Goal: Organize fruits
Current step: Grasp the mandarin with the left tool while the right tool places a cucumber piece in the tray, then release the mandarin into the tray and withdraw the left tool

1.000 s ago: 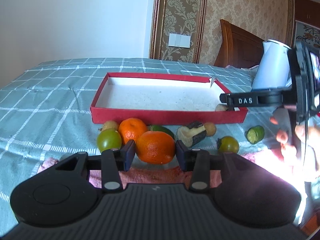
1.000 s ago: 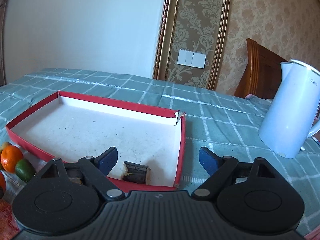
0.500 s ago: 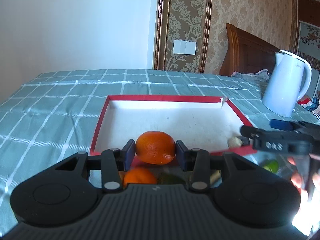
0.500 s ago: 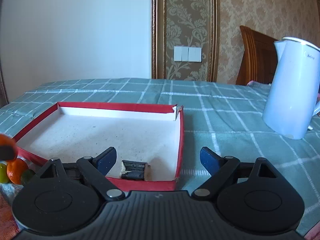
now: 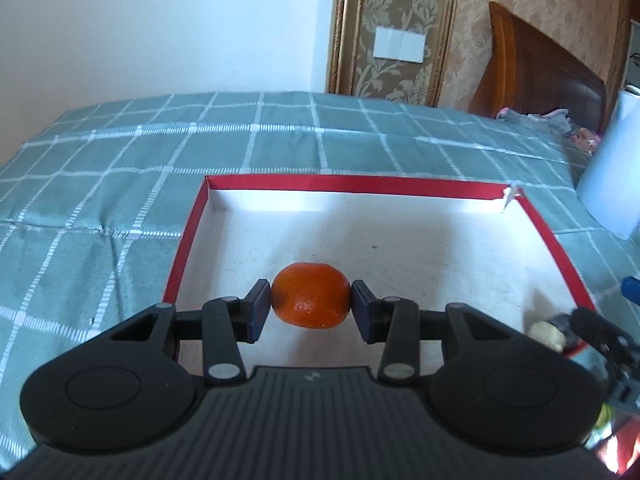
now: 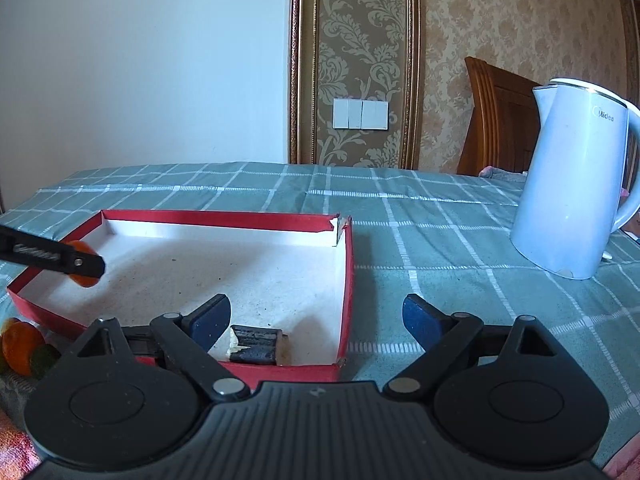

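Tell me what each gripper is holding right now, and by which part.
The left gripper holds an orange, pinched at its two sides. The right gripper holds nothing; its fingers are opening, empty.

Woven checked cloth [image 5: 120, 184], matt cardboard tray [image 5: 188, 236], glossy plastic kettle [image 6: 572, 184], dimpled orange [image 5: 311, 300]

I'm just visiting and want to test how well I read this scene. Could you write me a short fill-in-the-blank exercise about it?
1. The left hand-held gripper grips a fruit coloured ____.
2. That fruit, a tangerine, hangs over a shallow box whose walls are ____ on the outside.
3. Nothing lies between the opening pads of the right hand-held gripper; its jaws are ____.
4. The kettle on the checked tablecloth is coloured ____.

Missing words: orange; red; empty; white
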A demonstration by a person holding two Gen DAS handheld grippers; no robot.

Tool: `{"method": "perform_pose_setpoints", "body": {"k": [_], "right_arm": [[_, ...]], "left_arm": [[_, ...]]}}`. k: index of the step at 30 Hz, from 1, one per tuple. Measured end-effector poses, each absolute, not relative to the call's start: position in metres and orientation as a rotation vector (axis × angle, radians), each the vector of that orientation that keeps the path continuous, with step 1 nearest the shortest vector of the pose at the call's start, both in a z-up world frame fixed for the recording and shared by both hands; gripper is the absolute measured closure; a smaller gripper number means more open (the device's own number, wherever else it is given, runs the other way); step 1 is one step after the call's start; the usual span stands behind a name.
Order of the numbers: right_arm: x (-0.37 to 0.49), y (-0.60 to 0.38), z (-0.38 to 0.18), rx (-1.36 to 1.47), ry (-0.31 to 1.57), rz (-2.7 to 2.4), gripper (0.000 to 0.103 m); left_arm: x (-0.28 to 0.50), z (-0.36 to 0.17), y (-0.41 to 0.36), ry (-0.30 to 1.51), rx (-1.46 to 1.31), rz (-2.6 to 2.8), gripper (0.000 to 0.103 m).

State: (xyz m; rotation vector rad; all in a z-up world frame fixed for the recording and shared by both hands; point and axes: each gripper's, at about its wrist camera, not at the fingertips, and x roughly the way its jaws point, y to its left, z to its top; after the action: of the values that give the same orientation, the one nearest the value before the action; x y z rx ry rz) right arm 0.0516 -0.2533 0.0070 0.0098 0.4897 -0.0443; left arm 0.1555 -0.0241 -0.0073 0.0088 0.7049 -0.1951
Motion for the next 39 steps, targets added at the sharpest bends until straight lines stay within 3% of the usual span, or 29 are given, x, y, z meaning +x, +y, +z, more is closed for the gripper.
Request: {"method": "perform_pose_setpoints", "body": {"k": [8,9,10,11,20,22,27,39], "right_arm": [[0.055,-0.252,0.005,0.007,0.509,-0.04,0.009],[0.056,-0.252,0.004,0.008,0.509,-0.041,0.009],[0.056,-0.252,0.004,0.01,0.51,-0.043,0.009],[0.056,-0.252,0.004,0.013,0.511,-0.044,0.009],[0.06,-0.256,0.001,0.031,0.536,-0.044,0.009],[0.06,-0.257,0.0,0.032,0.538,-0.047,0.009],[0.061,-0.258,-0.002,0.042,0.541,-0.055,0.009],[0.059,-0.26,-0.002,0.054,0.527,-0.065,0.007]], "left_arm": [[0.177,-0.011,-0.035,0.728,0.06,-0.184,0.06],[0.178,-0.012,-0.036,0.727,0.068,-0.174,0.049],[0.179,-0.012,-0.037,0.732,0.078,-0.165,0.03],[0.179,-0.012,-0.036,0.725,0.074,-0.159,0.024],[0.141,0.011,-0.013,0.612,0.041,-0.109,0.018],[0.12,0.018,-0.007,0.562,0.03,-0.105,0.009],[0.06,0.024,-0.002,0.46,0.048,-0.128,0.008],[-0.021,-0.011,0.013,0.502,0.048,-0.141,0.003]]}}
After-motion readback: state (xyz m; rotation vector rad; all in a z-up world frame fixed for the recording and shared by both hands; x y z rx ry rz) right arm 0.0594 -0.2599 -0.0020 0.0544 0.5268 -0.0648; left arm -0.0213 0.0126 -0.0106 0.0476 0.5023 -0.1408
